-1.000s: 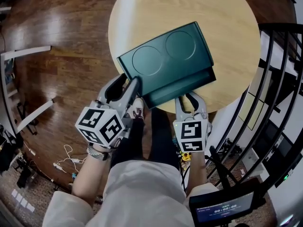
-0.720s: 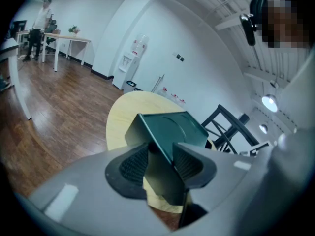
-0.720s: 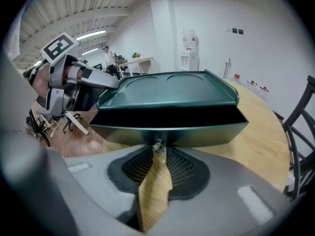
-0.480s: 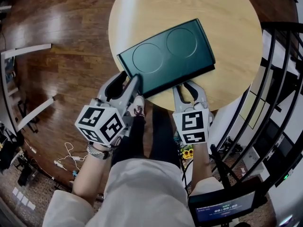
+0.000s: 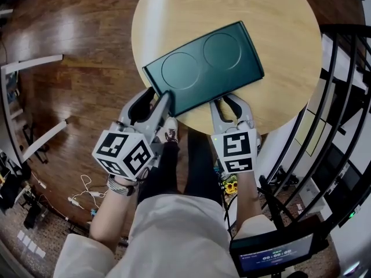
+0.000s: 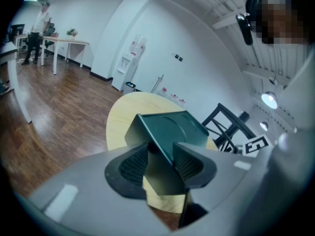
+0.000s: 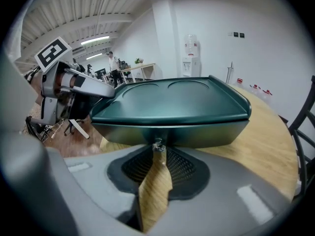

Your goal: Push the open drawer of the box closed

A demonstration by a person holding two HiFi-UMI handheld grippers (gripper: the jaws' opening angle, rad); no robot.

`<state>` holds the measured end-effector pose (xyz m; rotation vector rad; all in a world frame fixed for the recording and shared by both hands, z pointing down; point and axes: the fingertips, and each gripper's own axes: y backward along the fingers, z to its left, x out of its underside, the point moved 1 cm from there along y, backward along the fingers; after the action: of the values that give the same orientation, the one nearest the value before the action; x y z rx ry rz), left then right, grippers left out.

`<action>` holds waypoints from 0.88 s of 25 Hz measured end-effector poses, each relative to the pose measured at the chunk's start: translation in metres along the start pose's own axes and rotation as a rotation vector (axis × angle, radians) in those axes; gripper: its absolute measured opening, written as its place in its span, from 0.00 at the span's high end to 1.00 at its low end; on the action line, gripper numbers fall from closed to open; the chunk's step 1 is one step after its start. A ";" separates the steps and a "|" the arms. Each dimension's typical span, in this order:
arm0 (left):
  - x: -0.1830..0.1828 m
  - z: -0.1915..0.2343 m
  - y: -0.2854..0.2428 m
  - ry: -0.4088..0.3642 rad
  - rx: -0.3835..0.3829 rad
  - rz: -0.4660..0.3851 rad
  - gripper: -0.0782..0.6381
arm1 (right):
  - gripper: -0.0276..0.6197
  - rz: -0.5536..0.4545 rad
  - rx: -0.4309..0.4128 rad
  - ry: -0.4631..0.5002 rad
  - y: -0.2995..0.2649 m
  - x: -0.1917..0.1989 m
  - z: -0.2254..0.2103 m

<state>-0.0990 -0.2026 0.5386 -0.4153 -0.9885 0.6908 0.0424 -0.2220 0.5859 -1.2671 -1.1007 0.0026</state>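
Note:
A dark green box (image 5: pixel 203 68) with two round dents in its lid lies on the round wooden table (image 5: pixel 278 16). Its drawer front (image 7: pixel 172 134) sits flush with the box body. My left gripper (image 5: pixel 164 100) is shut on the box's near left corner (image 6: pixel 162 146), one pad on each side of the edge. My right gripper (image 5: pixel 228 99) is at the box's near side, jaws closed together around the small metal knob (image 7: pixel 157 145) in the middle of the drawer front. The lid (image 7: pixel 172 100) fills the right gripper view.
The box lies near the table's front edge, over the person's legs (image 5: pixel 185 167). A black metal chair (image 5: pixel 342 97) stands close on the right. Cables (image 5: pixel 81 198) lie on the wood floor at the left. A small screen (image 5: pixel 269 253) hangs at the bottom right.
The drawer stuck out toward me one second ago and has slid in flush. My right gripper moved forward with it. The left gripper kept its hold on the corner.

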 end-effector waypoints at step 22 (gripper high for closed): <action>-0.009 -0.008 0.001 -0.332 -0.079 -0.107 0.63 | 0.81 0.023 0.009 0.001 -0.005 -0.002 -0.002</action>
<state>-0.0953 -0.2084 0.5285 -0.3192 -1.3453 0.6363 0.0397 -0.2264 0.5886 -1.2712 -1.0840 0.0236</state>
